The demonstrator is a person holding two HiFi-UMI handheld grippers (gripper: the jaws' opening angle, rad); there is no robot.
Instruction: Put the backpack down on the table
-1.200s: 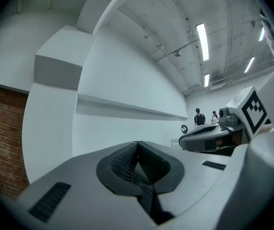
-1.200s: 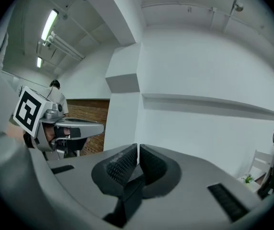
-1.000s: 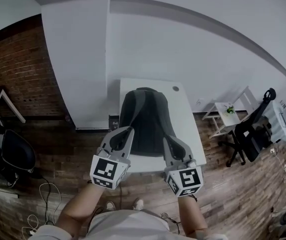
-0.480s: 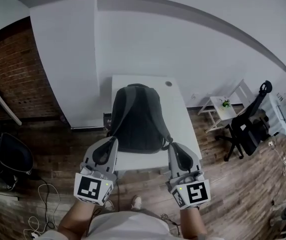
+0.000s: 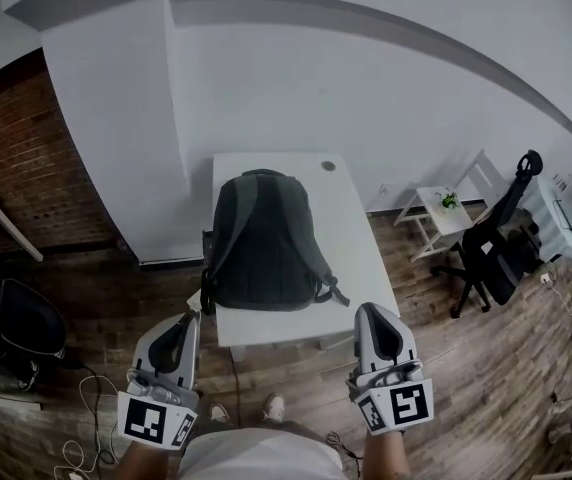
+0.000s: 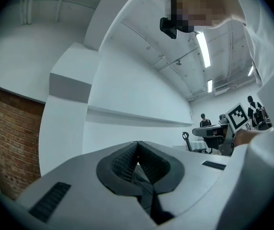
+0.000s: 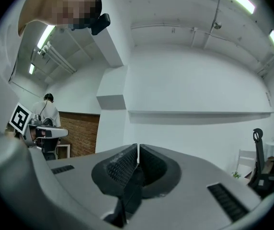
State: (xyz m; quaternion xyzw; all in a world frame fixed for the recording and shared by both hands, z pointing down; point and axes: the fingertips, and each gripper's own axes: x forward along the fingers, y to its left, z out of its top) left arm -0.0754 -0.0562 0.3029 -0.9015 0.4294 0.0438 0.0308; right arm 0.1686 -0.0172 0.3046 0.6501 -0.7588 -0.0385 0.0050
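Scene: a steep look down onto a small white worktop [image 5: 362,260] that stands against a white wall.
Backpack: a dark backpack [image 5: 264,240] lies flat on the worktop with its straps facing up. Its top points to the far edge and its base sits close to the near edge. It lies nearer the left edge, and a strap end trails toward the right.
Left gripper: the left gripper [image 5: 189,319] is held off the near left corner, clear of the backpack. Its jaws are closed together with nothing between them.
Right gripper: the right gripper [image 5: 370,311] is off the near right corner, also clear. Its jaws are pressed together and empty.
Task progress: the backpack appears set down and released, so the task looks complete.
Left to do: nothing obvious.
Surroundings: a black office chair [image 5: 496,258] stands to the right.
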